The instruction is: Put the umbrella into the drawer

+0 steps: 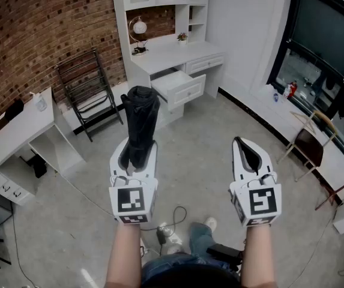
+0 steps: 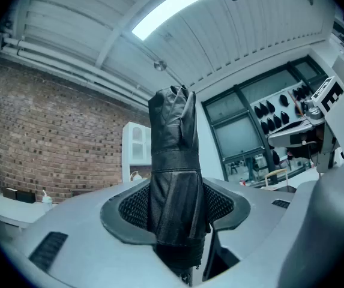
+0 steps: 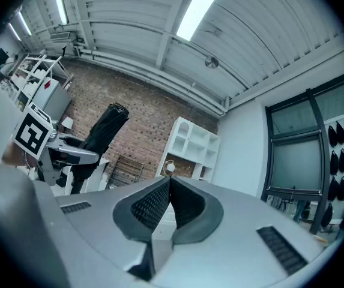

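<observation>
A folded black umbrella (image 1: 141, 122) stands upright in my left gripper (image 1: 138, 155), whose jaws are shut on its lower part. In the left gripper view the umbrella (image 2: 173, 179) rises between the dark pads and blocks the middle of the view. My right gripper (image 1: 251, 155) is held level beside it, shut, with nothing between its jaws (image 3: 167, 206). The right gripper view shows the umbrella (image 3: 102, 134) off to its left. A white drawer (image 1: 178, 87) stands pulled open from the white desk (image 1: 172, 56) ahead of me across the floor.
A black folding rack (image 1: 87, 92) leans on the brick wall left of the desk. A white low table (image 1: 21, 128) stands at the left. A chair (image 1: 307, 143) and window ledge are at the right. Cables (image 1: 172, 218) lie on the floor by my feet.
</observation>
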